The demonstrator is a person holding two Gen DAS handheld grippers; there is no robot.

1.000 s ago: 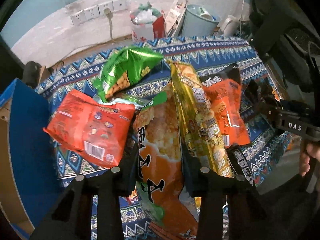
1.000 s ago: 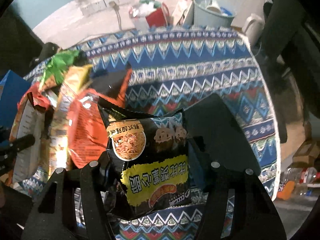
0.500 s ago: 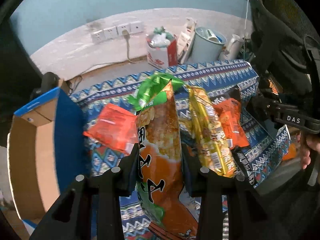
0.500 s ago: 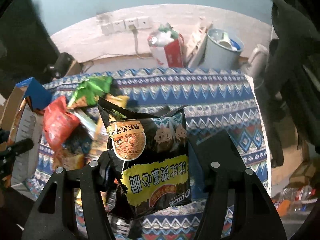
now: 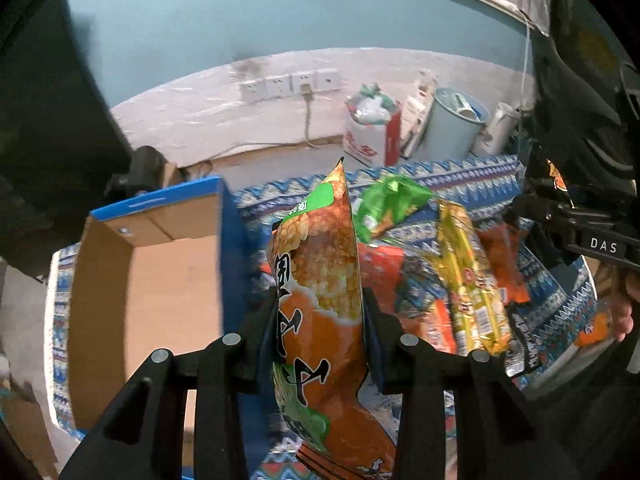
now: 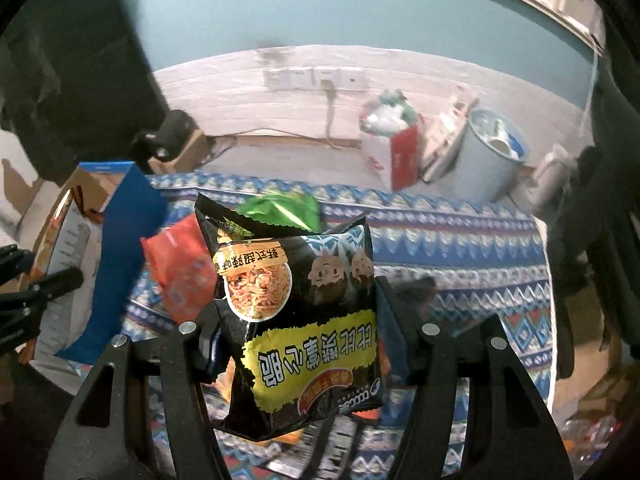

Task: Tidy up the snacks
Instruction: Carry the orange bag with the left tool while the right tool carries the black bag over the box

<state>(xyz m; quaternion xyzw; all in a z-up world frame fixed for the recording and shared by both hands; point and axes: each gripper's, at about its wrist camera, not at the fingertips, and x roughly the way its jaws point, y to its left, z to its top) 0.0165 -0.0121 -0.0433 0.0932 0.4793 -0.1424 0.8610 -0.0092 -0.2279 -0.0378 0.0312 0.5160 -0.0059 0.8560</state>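
- Both grippers have risen since a second ago: the patterned cloth and the snack pile now sit lower and farther off in each view, and more of the teal wall shows above.
- Since then an open cardboard box (image 5: 160, 280) with blue outer walls has come into full sight at the left of the left wrist view; earlier only its blue edge showed.
- Left gripper (image 5: 320, 316) is clamped on a tall orange snack bag (image 5: 320, 300), pads pressing its two sides. The bag stands upright between the fingers, its top corner reaching up past the far edge of the table.
- Right gripper (image 6: 296, 308) is clamped on a black noodle-snack bag (image 6: 296, 300) with a yellow label, its printing upside down to the camera.
- Both held bags hang clear above the blue zigzag tablecloth (image 6: 460, 248).
- Loose snacks lie on the cloth: a green bag (image 5: 388, 204) at the far side, a long yellow pack (image 5: 468, 276) nearer, a red-orange pouch (image 6: 180, 268) just beside the box.
- At the right edge of the left wrist view a person's hand (image 5: 624, 312) grips the other tool.
- Beyond the table stand a red and white bag (image 6: 384, 148), a pale blue bin (image 6: 488, 156) and a row of wall sockets (image 5: 292, 84).
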